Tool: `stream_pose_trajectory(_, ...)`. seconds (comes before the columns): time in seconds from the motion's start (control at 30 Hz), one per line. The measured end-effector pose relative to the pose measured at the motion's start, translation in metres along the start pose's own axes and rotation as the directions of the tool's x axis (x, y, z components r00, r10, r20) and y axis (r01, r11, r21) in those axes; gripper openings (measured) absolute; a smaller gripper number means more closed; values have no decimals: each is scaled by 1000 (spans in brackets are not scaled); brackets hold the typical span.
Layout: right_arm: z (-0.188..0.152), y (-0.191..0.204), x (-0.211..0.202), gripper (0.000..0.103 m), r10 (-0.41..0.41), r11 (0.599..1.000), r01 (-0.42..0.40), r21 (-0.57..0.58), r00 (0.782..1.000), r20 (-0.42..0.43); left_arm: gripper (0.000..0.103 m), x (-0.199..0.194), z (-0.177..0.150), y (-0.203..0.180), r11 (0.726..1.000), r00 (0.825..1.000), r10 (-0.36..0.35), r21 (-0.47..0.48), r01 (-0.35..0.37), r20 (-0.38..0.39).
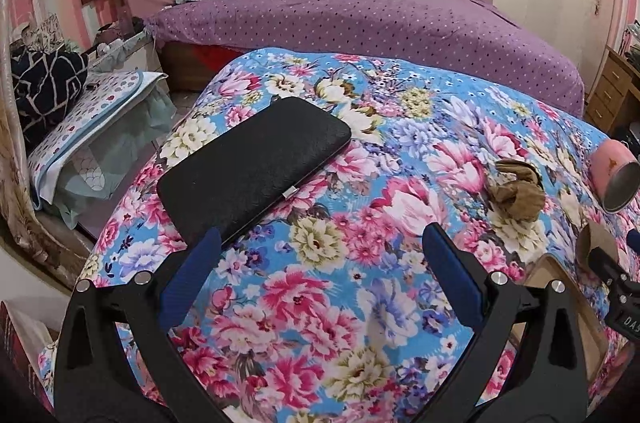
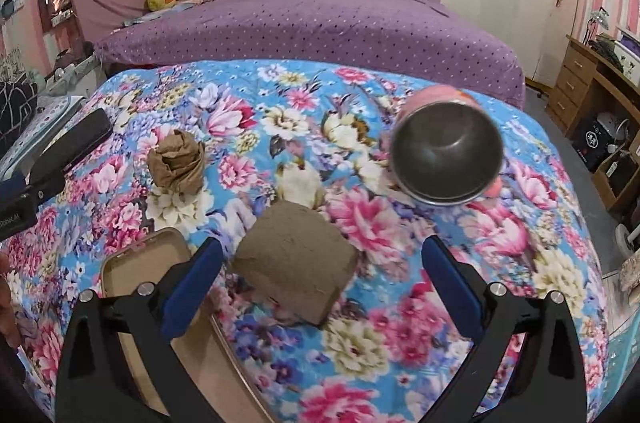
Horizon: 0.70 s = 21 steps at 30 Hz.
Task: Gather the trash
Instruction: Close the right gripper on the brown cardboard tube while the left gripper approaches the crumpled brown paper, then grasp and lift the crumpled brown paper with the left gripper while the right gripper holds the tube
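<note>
A crumpled ball of brown paper [image 1: 516, 191] [image 2: 176, 165] lies on the flowered cloth. A squashed brown cardboard tube [image 2: 296, 259] [image 1: 596, 243] lies nearer, between the fingers of my right gripper [image 2: 322, 247], which is open and not closed on it; the left finger is close to its edge. A tan tray [image 2: 132, 275] [image 1: 560, 287] with a metal rim sits just left of the tube. My left gripper [image 1: 322, 243] is open over bare cloth, with nothing between its fingers.
A black wallet [image 1: 252, 163] [image 2: 76, 143] lies at the left of the cloth. A pink cup [image 2: 446, 155] [image 1: 614, 179] with a steel inside lies on its side at the right. Beyond stands a purple bed [image 1: 360, 19], and a wooden desk [image 2: 580, 79] is at far right.
</note>
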State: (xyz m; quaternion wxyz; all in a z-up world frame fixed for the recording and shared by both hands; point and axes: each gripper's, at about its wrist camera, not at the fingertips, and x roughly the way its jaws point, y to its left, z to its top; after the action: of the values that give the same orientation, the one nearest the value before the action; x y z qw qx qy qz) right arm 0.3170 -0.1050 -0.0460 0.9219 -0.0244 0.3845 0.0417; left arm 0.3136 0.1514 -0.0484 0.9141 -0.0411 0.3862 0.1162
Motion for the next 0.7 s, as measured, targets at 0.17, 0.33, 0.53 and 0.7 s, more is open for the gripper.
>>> stream_pose_trajectory(0.17,0,7,13,70,38,999,-39,-18,999,-39,97,2,6,0,1000,1000,-9,-21,9,-7)
stream_pose_trajectory(0.33,1,7,10,62,59,998,-59,-29,998,-17,97,0,10,-4,1000,1000,-22,-19,22,-3)
stream_pose_trajectory(0.53,0,-14,-2,61,26,1000,-26,-7,999,22,97,-2,11,-15,999,999,-38,-7,38,-1)
stream_pose_trajectory(0.7,-5,-41,-8,61,-19,1000,19,10,999,26,97,-1,8,-32,998,998,-65,11,65,-9)
